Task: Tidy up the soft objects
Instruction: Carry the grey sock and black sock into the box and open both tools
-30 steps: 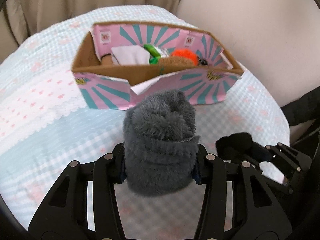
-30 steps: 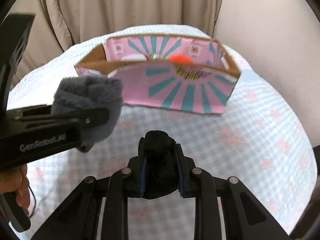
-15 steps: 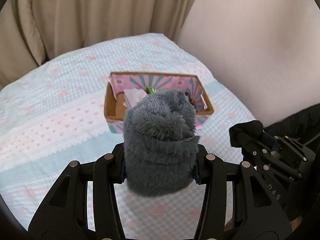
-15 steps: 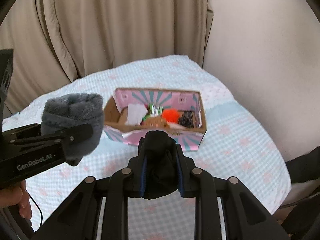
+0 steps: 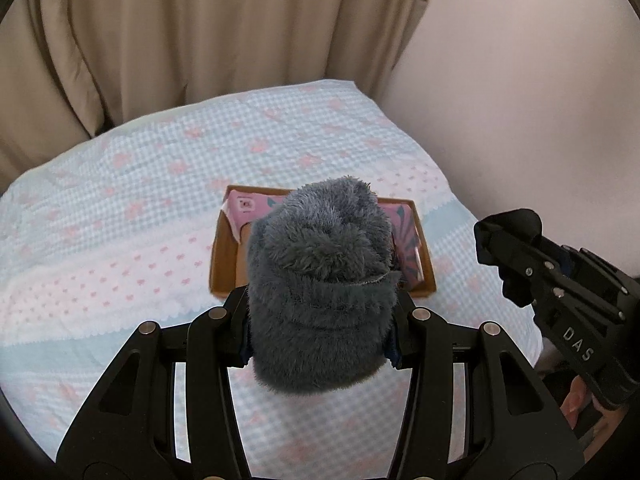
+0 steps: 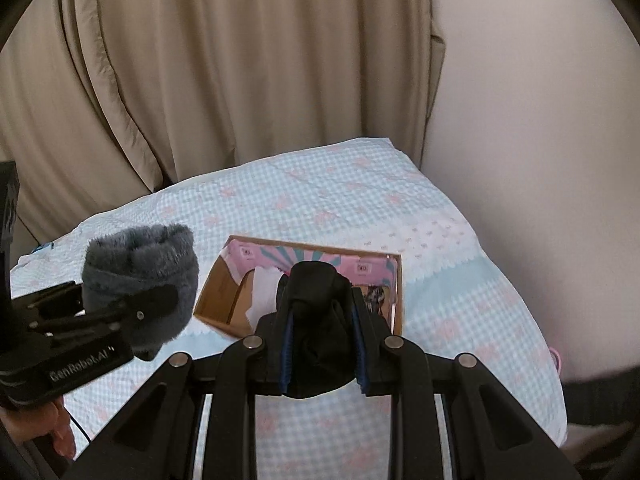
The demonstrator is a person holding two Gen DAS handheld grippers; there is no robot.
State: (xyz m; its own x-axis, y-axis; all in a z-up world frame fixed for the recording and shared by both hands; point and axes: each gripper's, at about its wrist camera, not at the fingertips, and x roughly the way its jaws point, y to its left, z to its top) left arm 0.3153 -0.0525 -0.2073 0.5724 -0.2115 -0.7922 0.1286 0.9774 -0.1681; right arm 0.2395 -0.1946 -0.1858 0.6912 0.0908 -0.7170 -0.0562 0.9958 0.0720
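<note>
Both wrist cameras look steeply down along their own fingers from well above the bed (image 5: 120,208). Each view shows the cardboard box (image 5: 224,256) near frame centre, curtain (image 6: 200,60) above, wall at right. The left view catches the right gripper (image 5: 505,256) at its right edge; the right view catches the left gripper (image 6: 140,280) at its left.

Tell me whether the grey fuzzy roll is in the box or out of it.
Out. The grey roll is clamped in the left gripper, held above the bed, apart from the box.
</note>
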